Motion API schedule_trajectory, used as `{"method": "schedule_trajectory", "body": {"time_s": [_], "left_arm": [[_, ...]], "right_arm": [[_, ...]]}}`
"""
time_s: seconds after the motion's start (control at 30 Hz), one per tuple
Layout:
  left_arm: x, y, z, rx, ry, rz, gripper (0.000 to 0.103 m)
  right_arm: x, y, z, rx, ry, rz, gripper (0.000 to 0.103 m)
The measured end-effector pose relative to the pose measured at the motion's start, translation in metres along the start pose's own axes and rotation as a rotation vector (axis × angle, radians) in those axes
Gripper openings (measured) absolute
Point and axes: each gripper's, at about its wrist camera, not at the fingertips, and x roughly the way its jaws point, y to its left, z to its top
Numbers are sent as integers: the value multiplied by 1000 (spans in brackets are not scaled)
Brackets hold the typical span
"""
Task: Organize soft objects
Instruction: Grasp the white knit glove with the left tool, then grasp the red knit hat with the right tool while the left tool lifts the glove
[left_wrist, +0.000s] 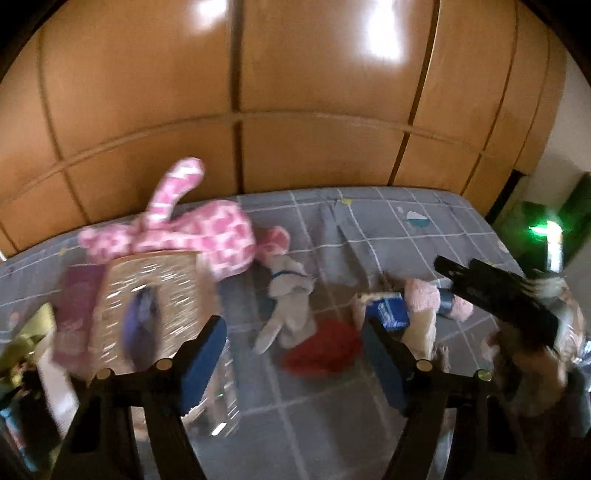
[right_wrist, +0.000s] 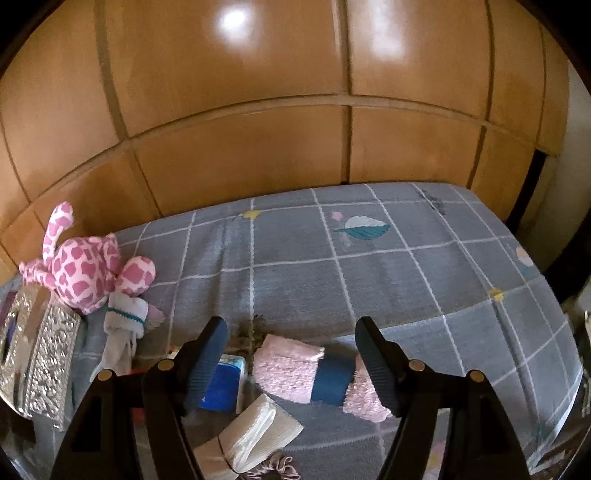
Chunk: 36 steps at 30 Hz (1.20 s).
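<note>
Soft things lie scattered on a grey checked bed sheet (right_wrist: 369, 280). My right gripper (right_wrist: 291, 354) hangs open just over a rolled pink towel (right_wrist: 284, 369) with a blue band; its fingers straddle the roll without pressing it. Beside the roll are a blue packet (right_wrist: 221, 384) and a tied bundle of white cloths (right_wrist: 255, 435). My left gripper (left_wrist: 295, 354) is open and empty above a red cloth (left_wrist: 321, 350) and a small grey-white plush (left_wrist: 288, 306). A pink spotted plush (left_wrist: 207, 236) lies further back on the left. The left wrist view is blurred.
A shiny silver box (right_wrist: 40, 354) stands at the left beside the pink plush. Wooden wardrobe doors (right_wrist: 258, 110) rise right behind the bed. In the left wrist view, the right gripper's black frame (left_wrist: 495, 299) sits at the right, held by a hand.
</note>
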Motion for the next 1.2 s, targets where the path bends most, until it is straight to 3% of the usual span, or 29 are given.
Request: {"method": "schedule_trajectory", "body": {"time_s": [0.27,0.5,0.57,0.6,0.7,0.83,1.0,1.2], "left_arm": [[110,-23,28,-54,160,55,76],[172,-23,36,-57,230,144,76],[183,-23,37,-44,243,169,63],[189,-23,36,-39,252,183,49],[202,-22,35,-36,291,172,40],[191,-22,36,-46,249,155,38],[152,-22,34,-49,177,100,38],[93,-27,24,-14,82,19,38]], "right_arm": [[0,-17,3,94,18,46,73],[1,-26,5,152,30,92,73],[1,-29,5,169,30,104,73],[0,-30,5,179,28,107,73],[-2,-36,7,209,14,106,73],[-7,-54,6,298,-10,113,73],[1,-69,3,380,29,138,73],[14,-49,2,302,102,227,73]]}}
